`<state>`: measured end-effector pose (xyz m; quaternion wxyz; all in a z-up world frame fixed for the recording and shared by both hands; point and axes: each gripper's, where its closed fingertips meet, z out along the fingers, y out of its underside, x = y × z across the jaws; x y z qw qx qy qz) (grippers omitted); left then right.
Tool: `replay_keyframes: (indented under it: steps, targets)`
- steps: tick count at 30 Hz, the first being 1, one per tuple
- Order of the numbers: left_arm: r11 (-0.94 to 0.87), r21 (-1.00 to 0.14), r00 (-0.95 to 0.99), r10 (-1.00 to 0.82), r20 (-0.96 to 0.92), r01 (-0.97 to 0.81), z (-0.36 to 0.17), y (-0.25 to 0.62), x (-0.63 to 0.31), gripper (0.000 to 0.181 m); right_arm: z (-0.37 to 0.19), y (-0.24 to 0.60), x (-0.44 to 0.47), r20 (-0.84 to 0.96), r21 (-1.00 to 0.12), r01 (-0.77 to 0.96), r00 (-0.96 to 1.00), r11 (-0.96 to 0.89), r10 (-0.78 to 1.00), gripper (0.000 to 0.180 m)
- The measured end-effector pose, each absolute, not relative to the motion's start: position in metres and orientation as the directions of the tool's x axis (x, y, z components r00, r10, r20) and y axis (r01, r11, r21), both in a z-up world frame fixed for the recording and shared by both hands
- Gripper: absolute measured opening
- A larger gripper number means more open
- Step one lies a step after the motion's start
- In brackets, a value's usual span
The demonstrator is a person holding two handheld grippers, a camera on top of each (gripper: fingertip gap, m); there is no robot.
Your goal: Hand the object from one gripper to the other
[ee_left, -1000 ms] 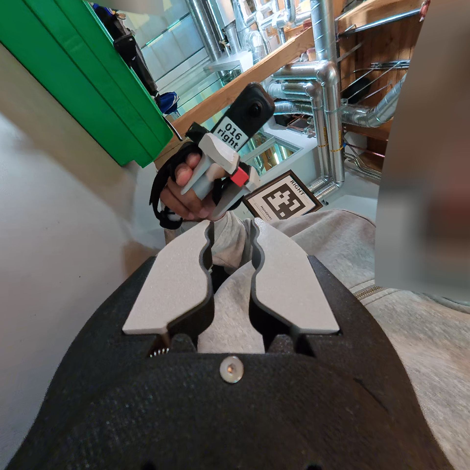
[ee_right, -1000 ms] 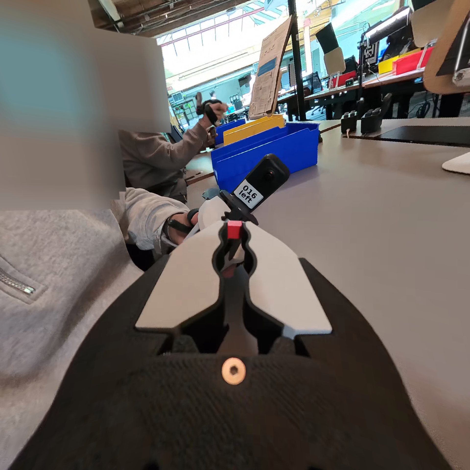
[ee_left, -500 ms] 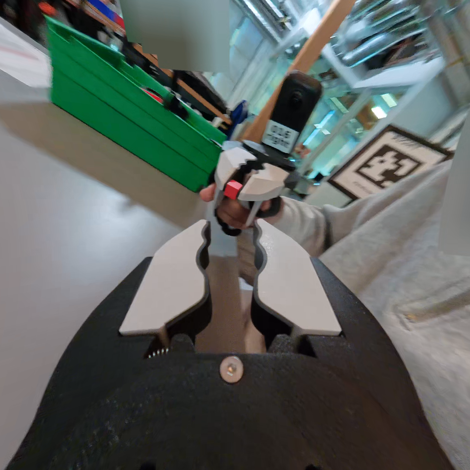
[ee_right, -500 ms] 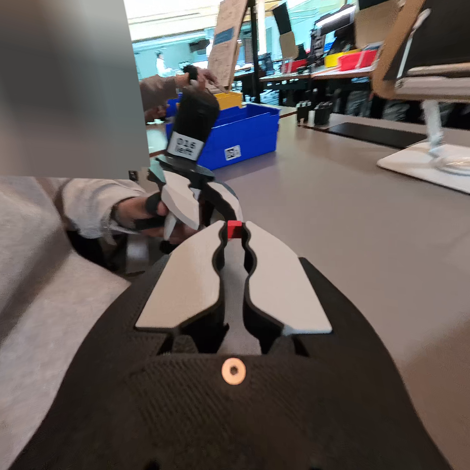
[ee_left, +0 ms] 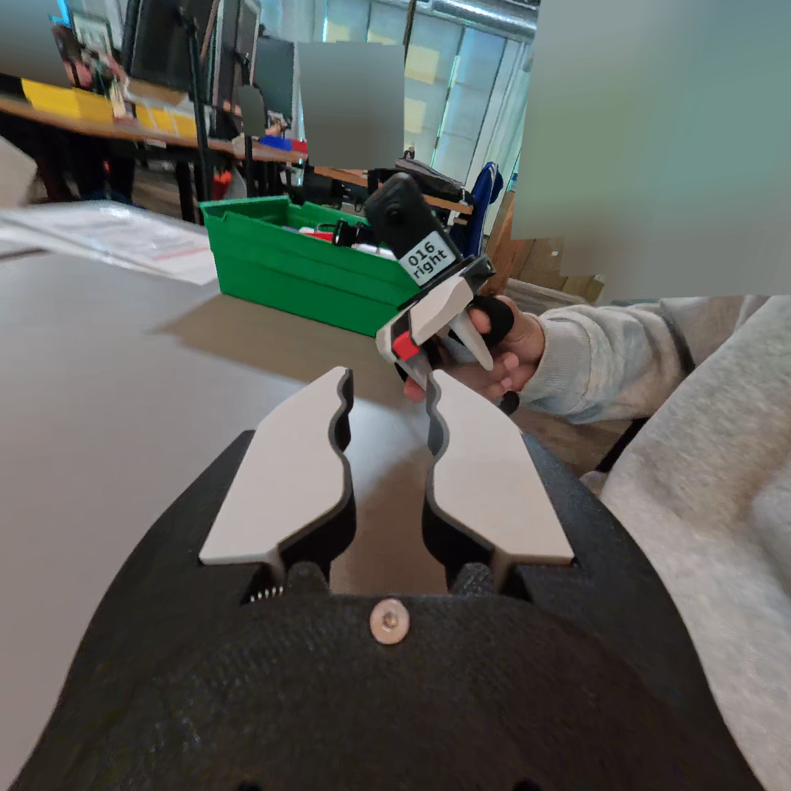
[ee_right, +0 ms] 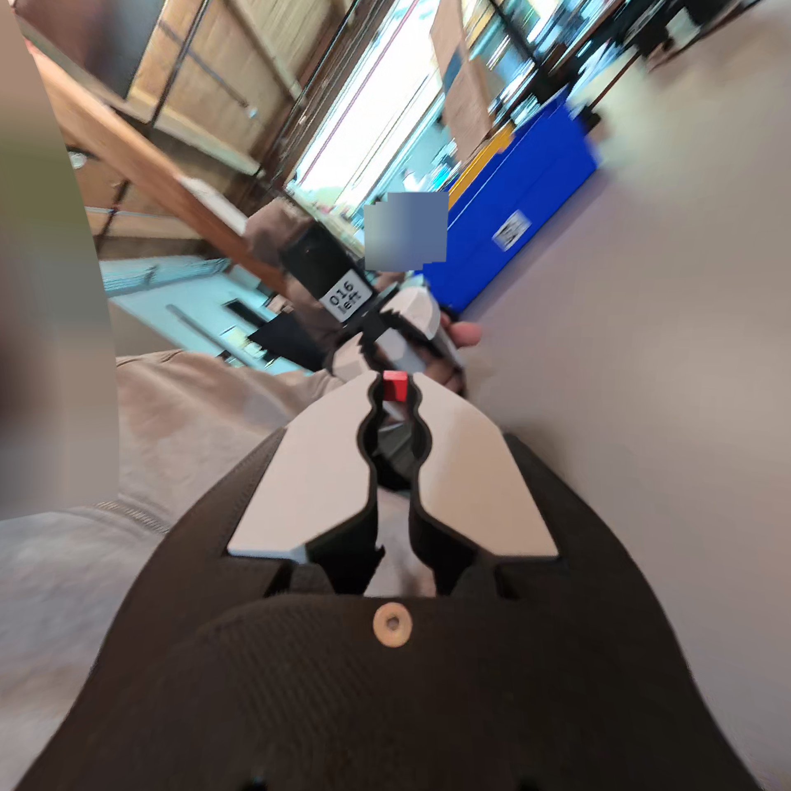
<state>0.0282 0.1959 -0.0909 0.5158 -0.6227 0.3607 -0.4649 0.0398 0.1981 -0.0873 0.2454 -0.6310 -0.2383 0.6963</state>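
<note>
My right claw (ee_right: pixel 394 387) is clenched on the small red block (ee_right: pixel 394 386), pinched at the fingertips, held up off the desk (ee_left: pixel 107 364). My left claw (ee_left: pixel 389 387) is released, nothing between its fingers, just beside the right claw (ee_left: pixel 406 349). Green bin (ee_left: pixel 299 274) behind on desk; blue bin (ee_right: pixel 513 214) farther off.

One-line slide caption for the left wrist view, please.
Open left gripper faces the right gripper, shut on a red block, green bin behind.

Grey sleeve (ee_left: pixel 599 355), white-fingered black grippers
</note>
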Motion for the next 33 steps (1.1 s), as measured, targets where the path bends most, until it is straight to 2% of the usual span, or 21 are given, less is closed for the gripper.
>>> replay_keyframes:
  steps: [4, 8, 14, 20, 22, 24, 26, 28, 31, 33]
  targets:
    - [-0.001, -0.998, 0.275, -0.961, -0.018, -0.07, -0.088, 0.18, 0.036, 0.022, -0.08, 0.181, 0.032, -0.825, -0.545, 0.018, -0.194, -0.839, 0.531, 0.01]
    - [0.115, -0.987, 0.246, -0.959, -0.141, -0.116, -0.087, 0.169, 0.041, 0.02, -0.084, 0.176, 0.03, -0.878, -0.441, 0.062, -0.237, -0.895, 0.416, 0.011]
    - [0.147, -0.977, 0.244, -0.952, -0.182, -0.152, -0.091, 0.169, 0.042, 0.01, -0.086, 0.171, 0.027, -0.906, -0.356, 0.095, -0.277, -0.93, 0.319, 0.011]
    - [0.139, -0.978, 0.241, -0.955, -0.174, -0.154, -0.092, 0.168, 0.042, 0.009, -0.086, 0.17, 0.027, -0.905, -0.344, 0.103, -0.3, -0.933, 0.3, 0.011]
    - [0.135, -0.979, 0.24, -0.956, -0.169, -0.151, -0.09, 0.168, 0.041, 0.009, -0.087, 0.171, 0.026, -0.902, -0.355, 0.096, -0.294, -0.93, 0.314, 0.02]
    - [0.124, -0.984, 0.245, -0.958, -0.152, -0.125, -0.085, 0.168, 0.04, 0.009, -0.092, 0.177, 0.026, -0.9, -0.382, 0.072, -0.257, -0.922, 0.353, 0.04]
    - [0.083, -0.991, 0.246, -0.964, -0.107, -0.106, -0.084, 0.171, 0.037, 0.009, -0.096, 0.186, 0.028, -0.882, -0.442, 0.027, -0.198, -0.897, 0.428, 0.042]
    - [0.001, -0.998, 0.229, -0.973, -0.016, -0.067, -0.084, 0.173, 0.036, 0.009, -0.096, 0.195, 0.032, -0.811, -0.573, -0.032, -0.122, -0.819, 0.573, 0.045]
    - [-0.246, -0.968, 0.137, -0.959, 0.25, 0.048, -0.08, 0.175, 0.033, 0.008, -0.082, 0.198, 0.038, -0.564, -0.82, -0.087, -0.041, -0.565, 0.825, 0.05]
    - [-0.463, -0.877, 0.04, -0.881, 0.471, 0.126, -0.079, 0.179, 0.029, 0.008, -0.073, 0.194, 0.042, -0.37, -0.924, -0.105, -0.002, -0.369, 0.929, 0.05]
